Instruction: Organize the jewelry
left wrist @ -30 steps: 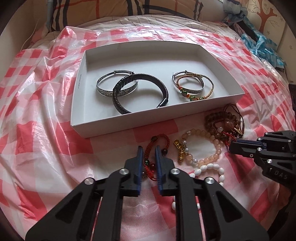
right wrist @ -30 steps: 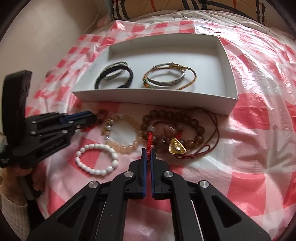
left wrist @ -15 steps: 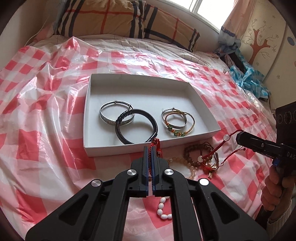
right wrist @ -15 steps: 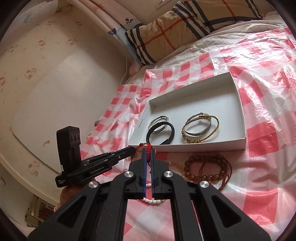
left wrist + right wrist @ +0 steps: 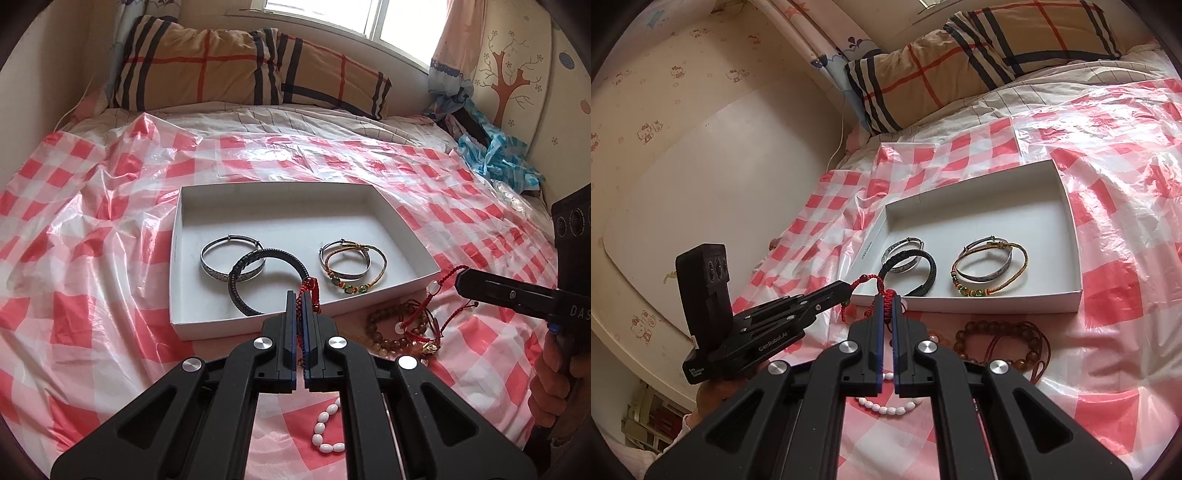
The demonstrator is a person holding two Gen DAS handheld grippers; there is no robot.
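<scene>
A red braided cord bracelet [image 5: 309, 291] hangs above the bed, clenched in the left tongs [image 5: 300, 306]. The right tongs [image 5: 885, 308] grip another red cord bracelet [image 5: 886, 295]; their bodies hide its lower loop. White box [image 5: 207, 325] beyond.

Both wrist cams angled down, close over bed, sharing white box [image 5: 295, 325] [image 5: 960, 306]

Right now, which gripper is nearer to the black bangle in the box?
Left. The left gripper hangs just at the black bangle's near edge; the right gripper sits past the box's right corner.
</scene>
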